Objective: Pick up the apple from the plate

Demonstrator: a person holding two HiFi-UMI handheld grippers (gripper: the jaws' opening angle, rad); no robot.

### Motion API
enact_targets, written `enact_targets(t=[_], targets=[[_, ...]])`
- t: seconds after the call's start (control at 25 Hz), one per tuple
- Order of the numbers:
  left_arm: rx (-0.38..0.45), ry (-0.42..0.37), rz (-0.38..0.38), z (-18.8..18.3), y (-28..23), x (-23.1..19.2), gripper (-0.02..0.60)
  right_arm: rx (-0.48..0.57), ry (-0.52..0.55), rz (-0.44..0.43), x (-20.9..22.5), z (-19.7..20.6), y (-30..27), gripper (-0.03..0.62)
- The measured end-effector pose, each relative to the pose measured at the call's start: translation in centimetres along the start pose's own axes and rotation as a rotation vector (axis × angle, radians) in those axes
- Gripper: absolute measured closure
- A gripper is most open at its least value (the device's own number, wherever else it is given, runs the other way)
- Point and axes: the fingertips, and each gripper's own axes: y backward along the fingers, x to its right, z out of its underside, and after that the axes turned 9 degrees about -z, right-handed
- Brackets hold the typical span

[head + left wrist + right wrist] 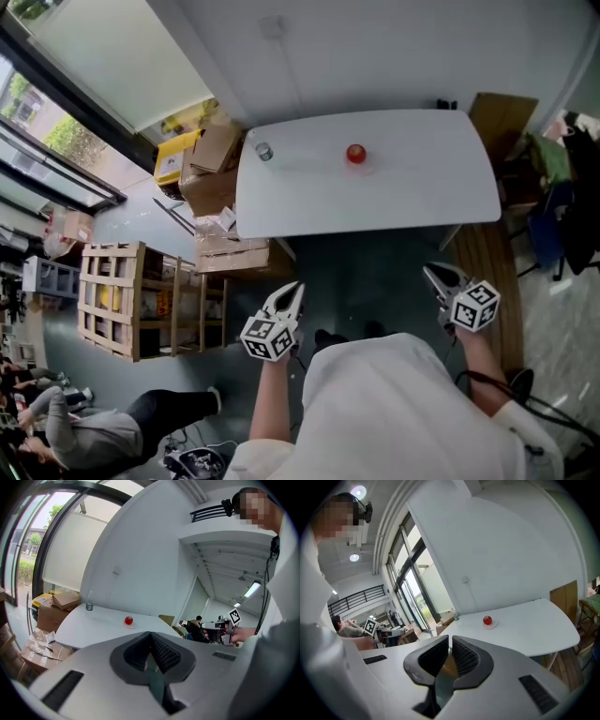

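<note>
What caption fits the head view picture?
Left tongs and right tongs point toward a white table holding a red apple.

A white table (422, 178) with rounded corners stands against the wall, its top mostly bare. Two things lie directly on it. A small pale plate (491, 625) sits just toward 12 o'clock from the middle of the top. A clear bottle (263, 151) stands upright near the 10 o'clock corner, well apart from the plate. Below, the dark floor (375, 272) carries a stack of cardboard boxes (214, 178) just beside the table's 9 o'clock edge. An open wooden crate (131, 300) stands on the floor at 8 o'clock.
</note>
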Motion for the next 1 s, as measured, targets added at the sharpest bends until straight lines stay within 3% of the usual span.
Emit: enact_targets(t=[0.44, 1.0], targets=[[-0.015, 0.016, -0.028, 0.7, -1.6, 0.9, 0.579, -0.032, -0.007, -0.034, 1.9, -0.3, -0.5, 0.548], [-0.06, -0.005, 0.034, -2.2, -8.3, -3.8, 0.58, 0.011, -0.074, 0.091, 6.3, -2.4, -4.6, 0.548]])
